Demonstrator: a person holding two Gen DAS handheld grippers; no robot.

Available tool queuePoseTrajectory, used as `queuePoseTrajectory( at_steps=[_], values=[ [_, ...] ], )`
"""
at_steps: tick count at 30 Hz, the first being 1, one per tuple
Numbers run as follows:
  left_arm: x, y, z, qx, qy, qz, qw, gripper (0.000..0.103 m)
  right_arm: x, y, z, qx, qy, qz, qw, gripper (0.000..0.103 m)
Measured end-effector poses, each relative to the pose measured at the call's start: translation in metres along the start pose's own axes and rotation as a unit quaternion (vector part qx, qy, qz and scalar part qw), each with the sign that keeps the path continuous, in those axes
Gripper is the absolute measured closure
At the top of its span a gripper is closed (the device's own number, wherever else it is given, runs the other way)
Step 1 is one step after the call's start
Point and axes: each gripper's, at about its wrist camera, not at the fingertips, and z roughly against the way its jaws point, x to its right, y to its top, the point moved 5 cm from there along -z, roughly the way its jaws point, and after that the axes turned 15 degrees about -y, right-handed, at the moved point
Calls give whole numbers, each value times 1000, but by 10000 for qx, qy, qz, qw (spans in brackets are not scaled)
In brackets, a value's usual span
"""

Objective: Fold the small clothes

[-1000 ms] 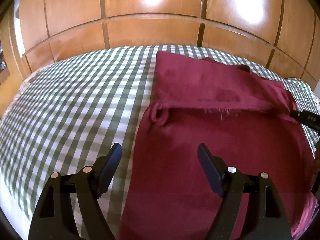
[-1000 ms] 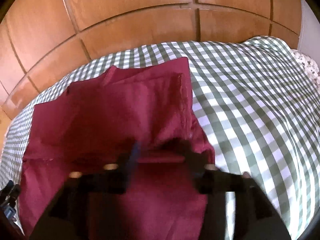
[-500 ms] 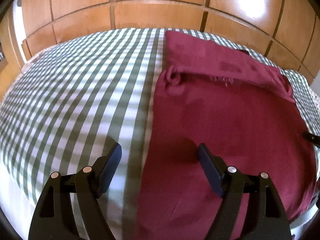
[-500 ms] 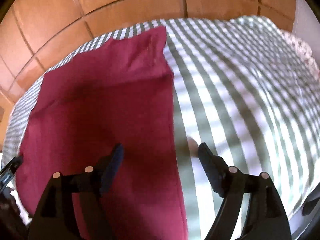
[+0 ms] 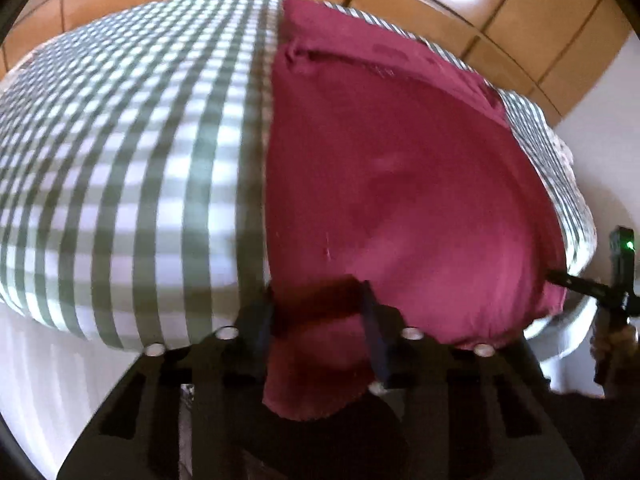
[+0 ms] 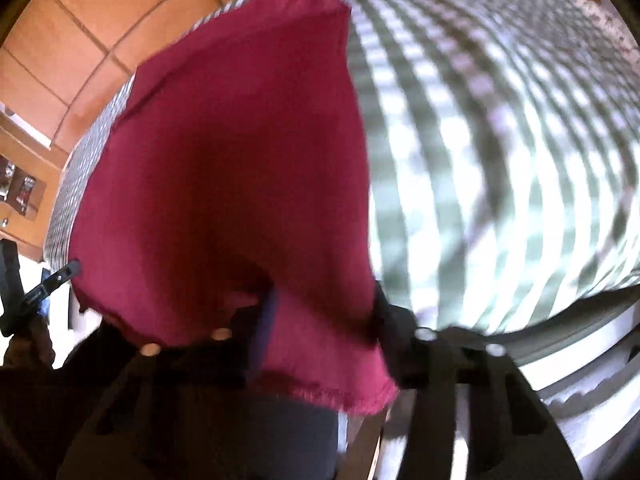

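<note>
Mid-fold, roughly the grab stage of the next fold: the maroon garment [image 5: 400, 168] lies flat on the green-checked bedcover [image 5: 120, 160], its far end already doubled back toward the jaws with a frayed hem showing, so I'd judge one fold done and at least one more left. Near edge hangs over the bed's front side, and both grippers are at that edge, one per corner. Left gripper [image 5: 316, 312]: jaws narrowed with the near-left corner bunched between them; cloth looks pinched, frame is blurred so pad contact isn't crisp. Right gripper [image 6: 324, 320]: same picture on the near-right corner, frayed hem drooping below the jaws, cloth between them and apparently clamped. In the left wrist view the other gripper is visible off to the right of the jaws, at the garment's far corner of that edge. Versus the earlier frames: both sets of jaws stood wide over the cloth's middle with nothing between them; they have just been closing and now have fabric in them. Both views have also slid back from mid-garment to the near hem and tilted downward. Garment itself has not visibly shifted on the bedcover. Left to do, as I read it: lift the near edge, carry it over the far part, flatten.
</note>
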Motion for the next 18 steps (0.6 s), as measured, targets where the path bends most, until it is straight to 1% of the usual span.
queuePoseTrajectory(
  at_steps=[1, 2, 3, 4, 7, 8, 10, 13, 15, 18],
  values=[
    [1, -3, 1, -8, -58, -12, 10000, 90, -2, 0, -1, -22, 27, 38, 10000, 72],
    [2, -3, 2, 19, -115, 2, 9999, 91, -4, 1, 0, -34, 77, 59, 9999, 75],
    [2, -3, 4, 58, -172, 22, 9998, 93, -5, 3, 1, -38, 133, 47, 9999, 82],
    [2, -2, 7, 94, -257, 46, 9996, 93, -8, 6, 5, -17, 247, 14, 9997, 88],
    [4, 6, 18, 276, -652, 232, 9972, 94, -11, 22, 27, 278, 649, -181, 9973, 91],
    [4, 10, 22, 341, -815, 344, 9955, 94, -13, 29, 33, 357, 816, -306, 9956, 91],
    [6, 22, 29, 514, -1101, 482, 9914, 94, -17, 45, 41, 510, 991, -430, 9928, 92],
    [11, 43, 35, 720, -1442, 559, 9854, 94, -20, 72, 49, 759, 1174, -610, 9883, 92],
    [13, 56, 35, 828, -1572, 580, 9824, 94, -17, 94, 52, 921, 1242, -796, 9848, 93],
    [8, 86, 29, 953, -1716, 706, 9780, 94, -6, 126, 46, 1008, 1170, -1123, 9816, 93]
  ],
)
